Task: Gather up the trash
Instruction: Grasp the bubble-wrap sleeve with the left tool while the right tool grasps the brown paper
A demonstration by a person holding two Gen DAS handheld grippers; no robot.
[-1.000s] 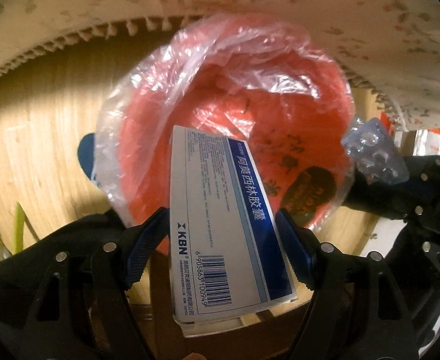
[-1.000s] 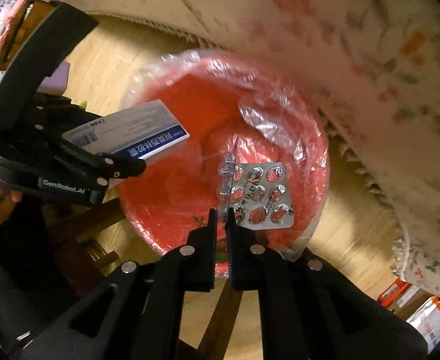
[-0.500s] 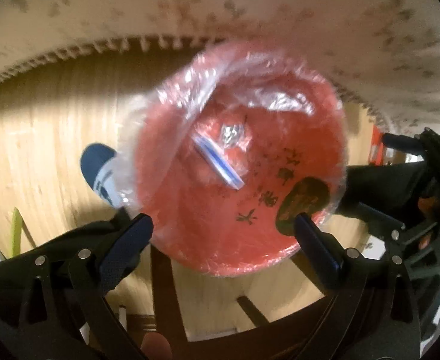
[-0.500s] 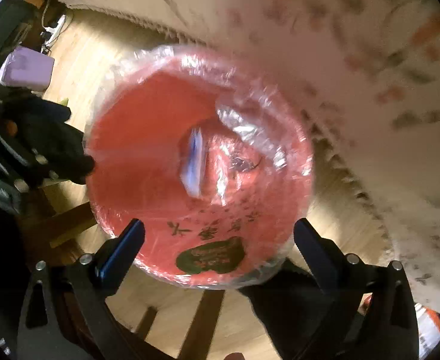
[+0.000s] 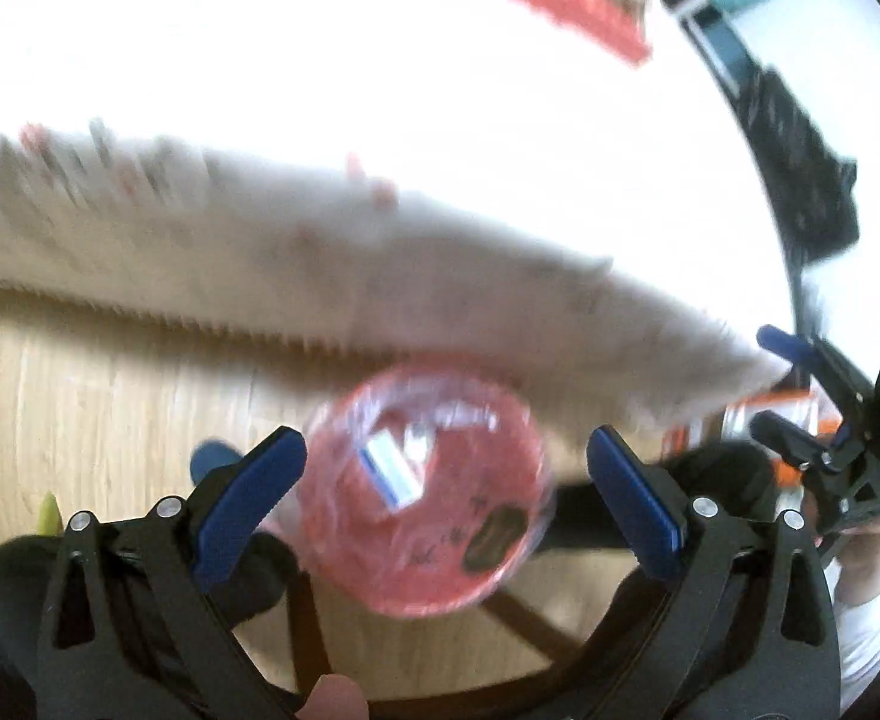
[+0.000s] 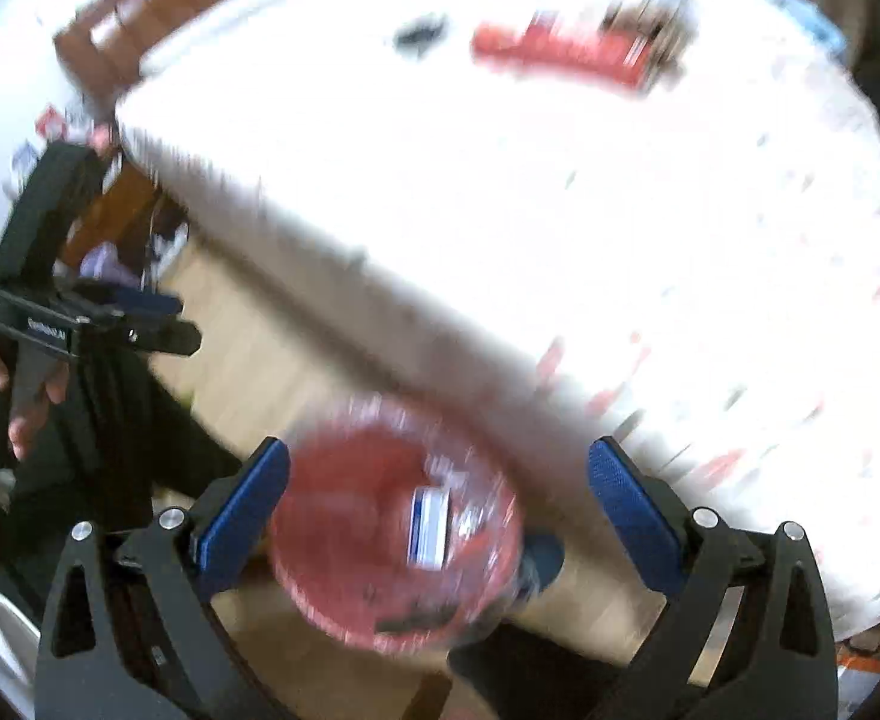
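A red bin (image 5: 440, 534) (image 6: 350, 546) lined with clear plastic stands on the wooden floor below the table edge. The white and blue medicine box (image 5: 389, 471) (image 6: 429, 527) lies inside it; the blister pack is too blurred to pick out. My left gripper (image 5: 446, 498) hangs well above the bin, open, with nothing between its blue pads. My right gripper (image 6: 440, 510) is likewise open and empty above the bin. Each gripper shows at the edge of the other's view, the right gripper (image 5: 824, 420) and the left gripper (image 6: 140, 324).
A table with a pale flowered, fringed cloth (image 5: 380, 276) (image 6: 560, 210) fills the upper part of both views, overexposed and blurred. A red packet (image 5: 578, 18) (image 6: 560, 54) lies at its far side. Dark chair legs (image 5: 524, 612) cross the wooden floor (image 5: 110, 408) below.
Both grippers let go, the left of the medicine box, the right of the blister pack, and both dropped into the red bin. Both grippers then rose sharply, bringing the tabletop into view.
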